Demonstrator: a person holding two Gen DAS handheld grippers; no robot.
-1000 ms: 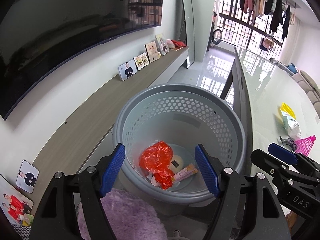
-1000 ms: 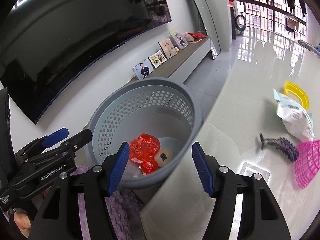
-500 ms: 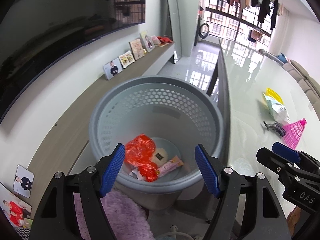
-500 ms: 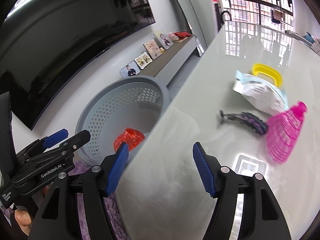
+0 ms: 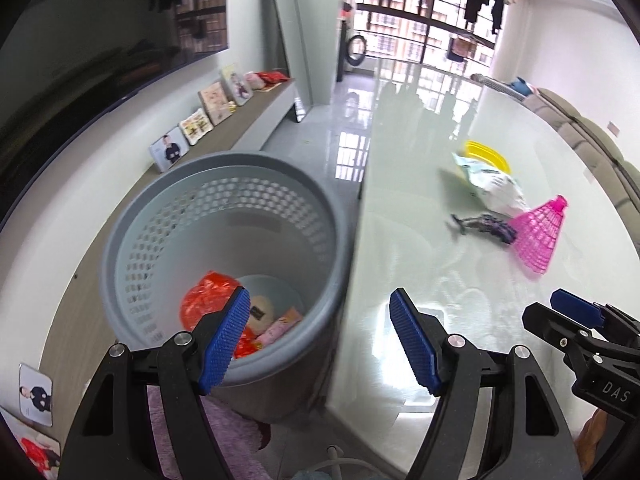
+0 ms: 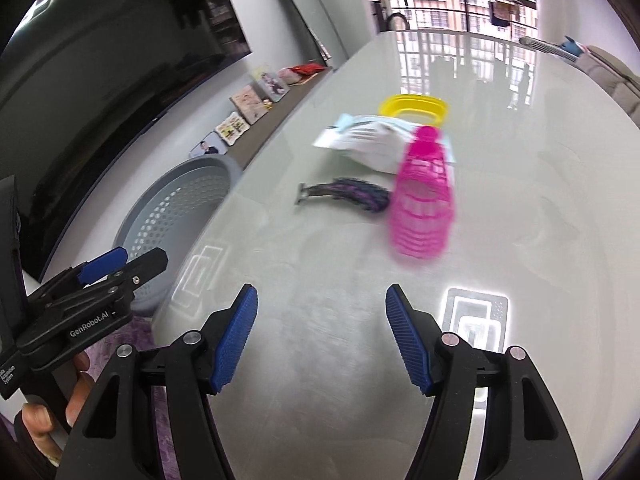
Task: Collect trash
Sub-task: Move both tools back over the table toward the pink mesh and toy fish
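Inventory, trash collection, partly done.

Binned: grey perforated plastic basket (image 5: 224,216) beside the bench edge holds a crumpled red plastic bag (image 5: 204,296), a pale round item and a pink wrapper.

Outstanding on the glossy pale bench (image 6: 320,360): white crinkled packet (image 6: 372,144) against a yellow plastic lid (image 6: 412,106); dark purple hair claw clip (image 6: 348,194); pink plastic mesh cone (image 6: 422,208), touching the clip.

My left hand-held gripper (image 5: 316,340): jaws apart, empty, over the basket's rim.

My right hand-held gripper (image 6: 322,340): jaws apart, empty, facing the bench items, not yet near them.
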